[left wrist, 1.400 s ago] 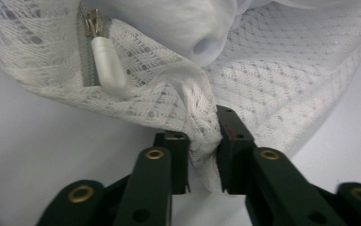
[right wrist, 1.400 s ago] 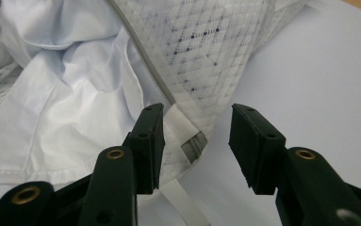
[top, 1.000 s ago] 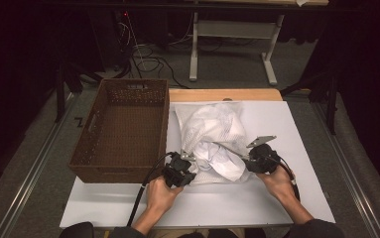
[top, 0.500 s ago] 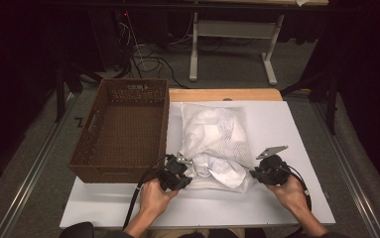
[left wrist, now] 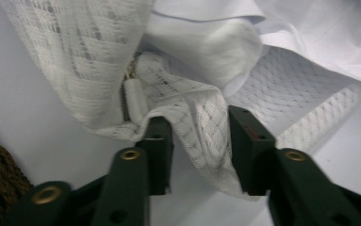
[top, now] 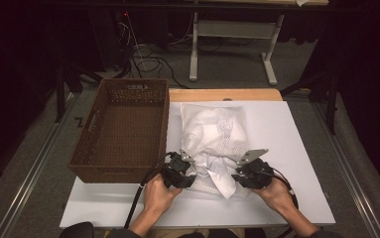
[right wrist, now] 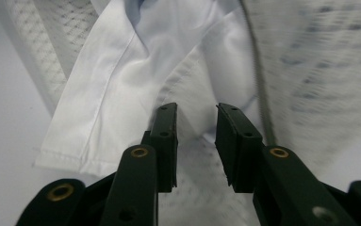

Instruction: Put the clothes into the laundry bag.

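- A white mesh laundry bag (top: 212, 144) lies on the white desk (top: 296, 148), a little right of centre, its long side running from twelve o'clock to six o'clock in the high view.
- A plain white cloth (top: 222, 173) spills from the bag's near end, at six o'clock, where the mesh is bunched and crumpled.
- A brown wicker basket (top: 123, 131) stands just beside the bag at nine o'clock, its right wall close along the mesh.
- The left gripper (top: 181, 171) sits at the bag's near left corner, at about seven o'clock of the bag, with the hand (top: 158, 193) behind it.
- In the left gripper view its fingers (left wrist: 157, 141) stand apart with a fold of patterned mesh (left wrist: 201, 122) between them; they have just been opening, and the right-hand one shows a gap to the fabric.
- A zip pull (left wrist: 133, 96) lies just beyond the left finger, at eleven o'clock of it, along the bag's edge.
- The right gripper (top: 249, 173) is at the bag's near right corner, at about five o'clock of the bag, well apart from the left one.
- In the right gripper view its fingers (right wrist: 166, 136) are apart, with white cloth (right wrist: 135, 61) and mesh lying under and beyond them; neither finger presses the fabric.
- A thin cord (right wrist: 258, 84) crosses the mesh at one o'clock of the right fingers.
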The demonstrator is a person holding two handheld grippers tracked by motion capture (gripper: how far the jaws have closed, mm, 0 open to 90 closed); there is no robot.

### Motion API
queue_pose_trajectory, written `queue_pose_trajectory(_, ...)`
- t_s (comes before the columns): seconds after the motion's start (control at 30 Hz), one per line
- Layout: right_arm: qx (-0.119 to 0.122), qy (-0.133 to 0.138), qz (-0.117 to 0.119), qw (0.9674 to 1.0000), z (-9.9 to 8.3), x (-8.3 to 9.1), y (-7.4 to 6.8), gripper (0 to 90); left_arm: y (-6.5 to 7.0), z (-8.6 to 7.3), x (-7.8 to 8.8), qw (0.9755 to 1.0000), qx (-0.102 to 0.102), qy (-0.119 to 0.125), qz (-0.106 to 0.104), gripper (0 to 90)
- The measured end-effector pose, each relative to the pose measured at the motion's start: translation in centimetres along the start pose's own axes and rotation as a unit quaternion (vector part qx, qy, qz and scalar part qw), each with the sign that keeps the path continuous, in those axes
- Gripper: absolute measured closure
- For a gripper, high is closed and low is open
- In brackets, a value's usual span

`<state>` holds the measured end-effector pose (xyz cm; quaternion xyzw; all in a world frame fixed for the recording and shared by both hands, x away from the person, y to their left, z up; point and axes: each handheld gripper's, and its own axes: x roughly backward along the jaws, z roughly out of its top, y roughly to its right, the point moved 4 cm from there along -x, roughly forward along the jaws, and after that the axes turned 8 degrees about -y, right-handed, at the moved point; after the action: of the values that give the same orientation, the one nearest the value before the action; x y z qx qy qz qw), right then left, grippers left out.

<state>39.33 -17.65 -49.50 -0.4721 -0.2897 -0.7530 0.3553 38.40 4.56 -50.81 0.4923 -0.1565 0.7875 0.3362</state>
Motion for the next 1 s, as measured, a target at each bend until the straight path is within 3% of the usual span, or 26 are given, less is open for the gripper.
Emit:
queue_pose_trajectory(0.1,0.004,-0.008,-0.004,1.0000,1.1,-1.5,0.0,78.0,0.2,-0.1,0.0,0.9998,-0.016,0.004,0.007,85.3)
queue_pose_trajectory(0.43,-0.014,-0.006,-0.054,0.9984,3.6,-4.0,1.4,86.9,0.8,-1.3,1.2,0.9994,-0.033,0.002,0.009,87.7)
queue_pose_trajectory(0.57,-0.061,0.005,-0.090,0.9941,4.0,-5.0,3.3,87.7,0.7,-2.2,1.2,0.9994,-0.032,-0.006,0.009,88.0)
queue_pose_trajectory(0.67,-0.070,0.003,-0.123,0.9900,4.2,-5.3,4.3,87.5,0.5,-2.6,0.9,0.9997,-0.025,-0.006,0.000,87.9)
queue_pose_trajectory(0.8,-0.073,0.006,-0.121,0.9899,4.2,-5.1,4.5,80.9,0.6,-2.4,0.8,0.9997,-0.025,-0.001,-0.007,85.5)
queue_pose_trajectory(1.0,-0.067,0.033,-0.085,0.9936,3.1,-2.5,3.4,68.0,0.5,-2.1,1.6,0.9998,-0.010,0.018,0.001,68.5)
